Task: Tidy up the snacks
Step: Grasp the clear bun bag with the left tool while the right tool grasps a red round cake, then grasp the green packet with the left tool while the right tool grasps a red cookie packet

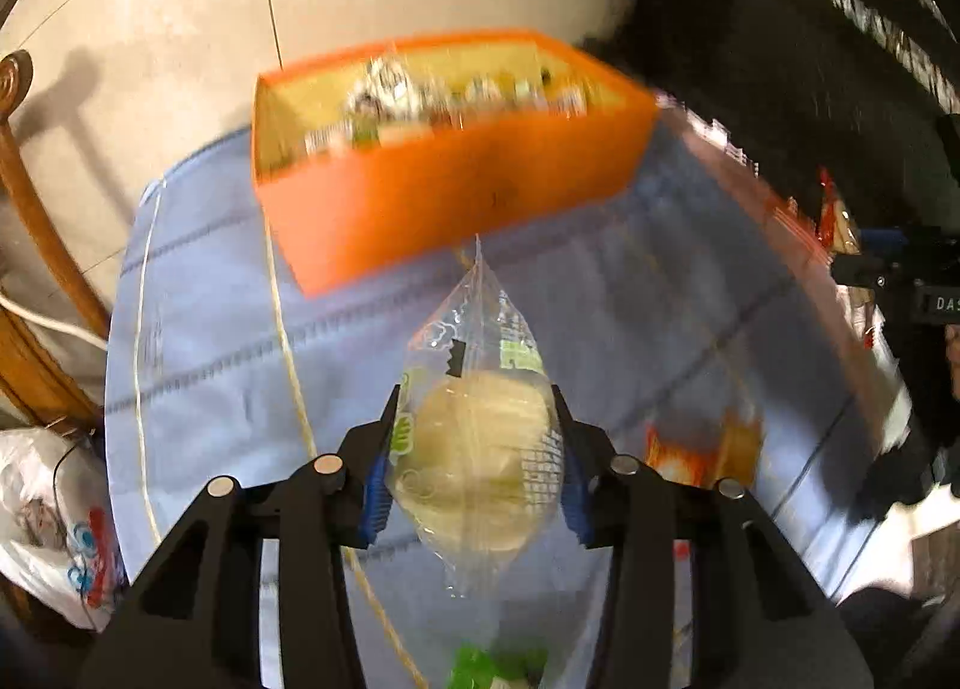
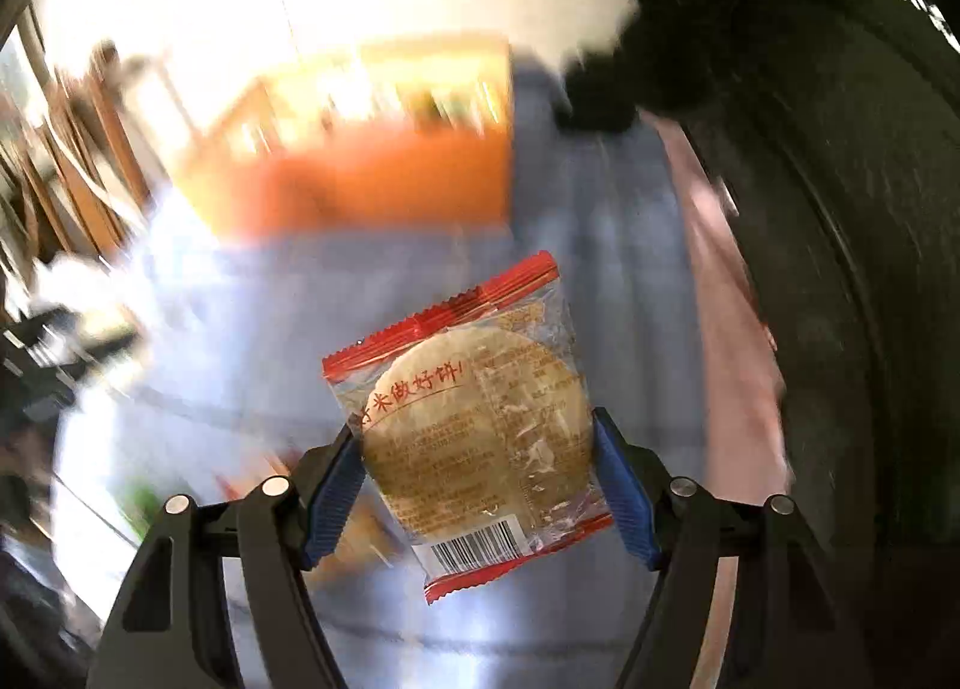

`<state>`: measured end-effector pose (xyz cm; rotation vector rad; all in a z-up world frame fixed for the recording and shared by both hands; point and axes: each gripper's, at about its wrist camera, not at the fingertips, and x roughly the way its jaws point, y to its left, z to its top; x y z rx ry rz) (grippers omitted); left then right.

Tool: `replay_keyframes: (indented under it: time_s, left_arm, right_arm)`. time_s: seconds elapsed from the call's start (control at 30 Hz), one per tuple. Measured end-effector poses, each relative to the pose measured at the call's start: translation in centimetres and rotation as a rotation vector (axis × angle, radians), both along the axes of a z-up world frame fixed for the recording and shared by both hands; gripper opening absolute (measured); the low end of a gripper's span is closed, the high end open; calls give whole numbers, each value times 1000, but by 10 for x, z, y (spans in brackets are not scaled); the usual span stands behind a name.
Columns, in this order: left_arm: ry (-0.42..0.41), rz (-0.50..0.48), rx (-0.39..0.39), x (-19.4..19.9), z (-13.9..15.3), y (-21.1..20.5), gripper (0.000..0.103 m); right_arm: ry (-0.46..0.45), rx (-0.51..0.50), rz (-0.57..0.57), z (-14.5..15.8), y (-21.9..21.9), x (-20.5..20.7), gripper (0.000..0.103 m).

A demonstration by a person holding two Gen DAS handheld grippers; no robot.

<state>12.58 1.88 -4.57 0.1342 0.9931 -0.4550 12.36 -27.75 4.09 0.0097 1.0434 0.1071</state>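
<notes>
Two packs are in the air above the cloth point(image 1: 240, 329), near the orange box point(image 1: 456, 191). Left gripper point(image 1: 477, 437) clamps the green pack point(image 1: 480, 449), right gripper point(image 2: 480, 467) the red pack point(image 2: 474, 437); bring each over the box, then release low

Two grippers, each holding one wrapped rice cracker: a green-printed packet point(image 1: 480, 449) and a red-edged packet point(image 2: 480, 425). One orange box point(image 1: 444, 191), upper centre, its blurred contents uncountable. One more red-orange packet point(image 1: 702, 443) lies on the cloth.
</notes>
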Motion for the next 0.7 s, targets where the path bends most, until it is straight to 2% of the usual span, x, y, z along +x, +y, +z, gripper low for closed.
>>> replay_keyframes:
  time_s: [0.07,0.13,0.2,0.33,0.53,0.57,0.6,0.63,0.67,0.7]
  left_arm:
    - [-6,33,-44,24,17,2,43]
    - [-37,66,-41,52,32,0,43]
    - [-69,73,-31,73,42,-7,42]
    - [-123,96,-4,121,61,-21,42]
    - [-119,89,35,157,60,-34,42]
    - [-111,95,33,161,57,-35,45]
    - [-97,116,29,166,55,-35,50]
    - [-94,132,35,172,51,-36,83]
    - [-102,164,55,171,50,-36,99]
    - [-129,198,70,168,50,-33,99]
  right_arm:
    - [-65,-26,46,25,13,25,72]
    - [-117,-51,80,44,26,54,72]
    - [-150,-27,83,59,31,89,72]
    - [-197,15,30,69,27,152,72]
    - [-184,6,-35,67,37,201,73]
    - [-178,22,-43,64,38,208,74]
    - [-169,33,-33,63,39,219,86]
    - [-172,30,-17,61,43,214,94]
    - [-184,21,-20,62,42,209,99]
    - [-193,13,-37,63,40,207,99]
